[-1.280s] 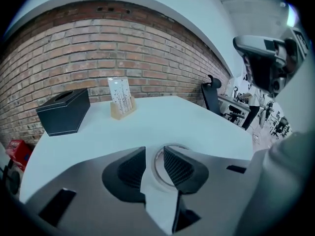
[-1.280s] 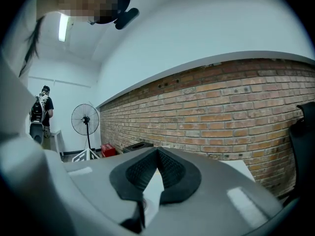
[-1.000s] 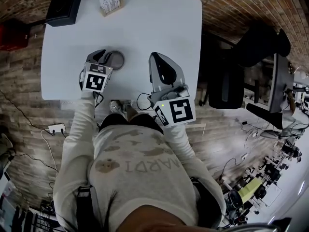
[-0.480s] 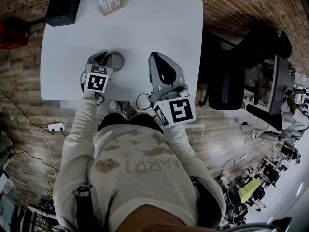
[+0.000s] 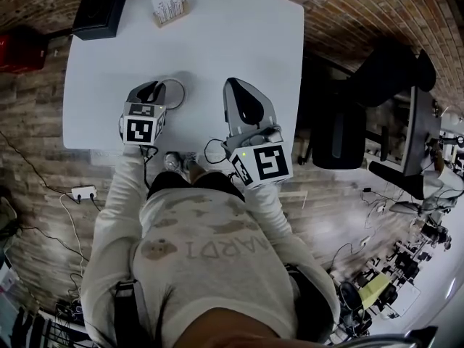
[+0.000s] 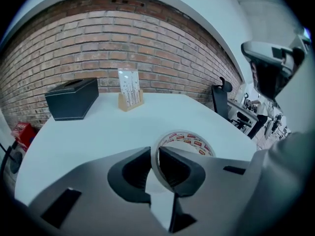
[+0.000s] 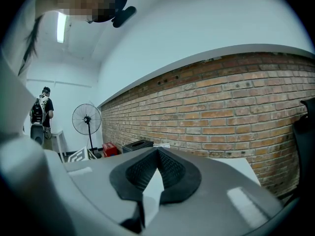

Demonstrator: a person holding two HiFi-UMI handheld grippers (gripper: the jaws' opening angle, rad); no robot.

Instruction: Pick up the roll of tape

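Note:
The roll of tape [image 5: 174, 91], a pale ring with red print inside, lies on the white table [image 5: 239, 35] just past my left gripper [image 5: 156, 93]. In the left gripper view the near wall of the roll of tape [image 6: 189, 140] stands between the two dark pads of my left gripper [image 6: 155, 161]. The jaws are closing and the pads touch the wall on both sides. My right gripper [image 5: 239, 93] hovers over the table to the right, apart from the roll. Its jaws [image 7: 157, 154] meet at the tips with nothing between them.
A black box [image 5: 101, 6] sits at the far left corner of the table and a small card holder [image 5: 168, 4] stands near the far edge. A black office chair [image 5: 341, 122] stands off the right side. The table's near edge runs under both grippers.
My left gripper's jaws have drawn in over the roll's near wall, and the gripper has shifted slightly toward me. The roll now shows as a thinner ring. My right gripper has kept still.

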